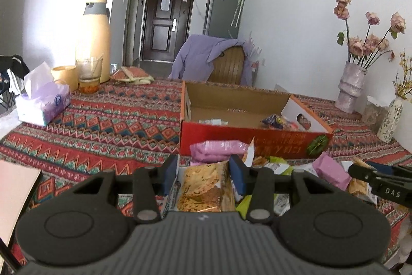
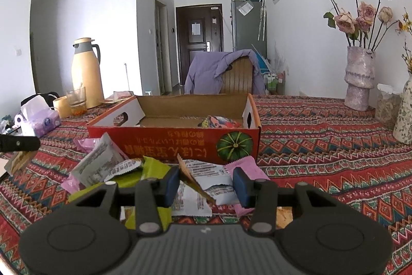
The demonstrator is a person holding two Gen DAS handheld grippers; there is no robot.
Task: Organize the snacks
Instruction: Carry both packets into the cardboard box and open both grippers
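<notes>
A red cardboard box (image 1: 244,139) stands open on the patterned tablecloth; it also shows in the right wrist view (image 2: 180,143). A colourful snack bag (image 1: 276,121) lies inside it. Loose snack packets lie in front of the box: pink (image 1: 219,150), green (image 2: 152,169) and grey-white (image 2: 97,166) ones. My left gripper (image 1: 203,175) is shut on a clear packet of golden crackers (image 1: 203,187). My right gripper (image 2: 206,183) is open above a white packet (image 2: 208,172) and a brown-edged packet, gripping nothing.
A tissue pack (image 1: 42,101), a yellow cup, a glass (image 1: 88,75) and a tall cream flask (image 1: 94,40) stand at the back left. Flower vases (image 2: 360,79) stand at the right. A chair with a purple jacket (image 1: 206,56) is behind the table.
</notes>
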